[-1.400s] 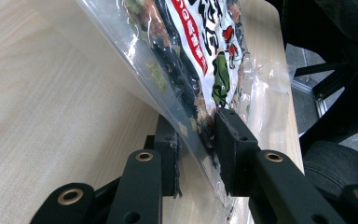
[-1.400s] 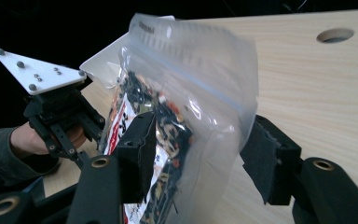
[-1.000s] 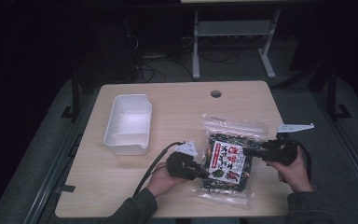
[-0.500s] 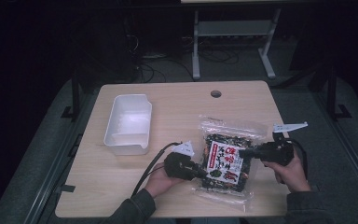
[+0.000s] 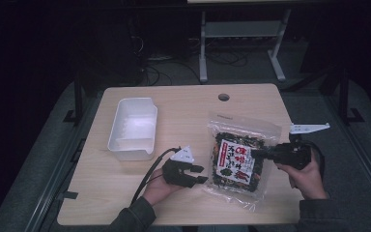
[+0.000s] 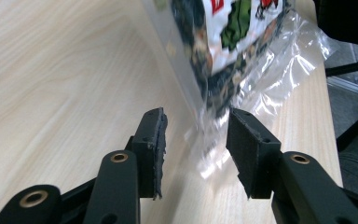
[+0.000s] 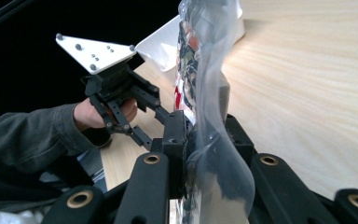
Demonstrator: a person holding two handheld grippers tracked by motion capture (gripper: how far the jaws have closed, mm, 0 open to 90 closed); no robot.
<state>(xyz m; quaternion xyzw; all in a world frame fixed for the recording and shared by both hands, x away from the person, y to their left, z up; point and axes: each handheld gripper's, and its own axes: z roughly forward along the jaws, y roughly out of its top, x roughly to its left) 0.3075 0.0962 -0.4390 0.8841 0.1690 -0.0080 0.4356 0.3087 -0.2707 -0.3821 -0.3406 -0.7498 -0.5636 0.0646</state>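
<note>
High view first: the snack bag (image 5: 239, 162), a clear pouch of dark seaweed-looking mix with a red and white label, sits toward the right half of the wooden table (image 5: 183, 111). Its lower edge is near the table's front edge and its sealed top points toward the back. The right gripper (image 5: 263, 153) comes in from the right edge and its jaws are over the bag's right side, roughly at the height of the label. The left gripper (image 5: 200, 174) sits just left of the bag's lower left corner, held in the person's left hand (image 5: 159, 189), with its cable trailing back toward the table's front edge.

Right gripper view makes it clearer: both jaws are clamped on the clear plastic of the bag (image 7: 205, 116), which stands up crumpled between them. Farther off you can see the left gripper (image 7: 137, 105) with its grey three-cornered plate.

Left gripper view shows the left gripper (image 6: 193, 140) with jaws spread apart, nothing pinched, and the bag's (image 6: 233, 56) crinkly corner sits right in front of the gap.

A white plastic tub (image 5: 133, 126) sits on the left half of the table, well apart from the bag.
</note>
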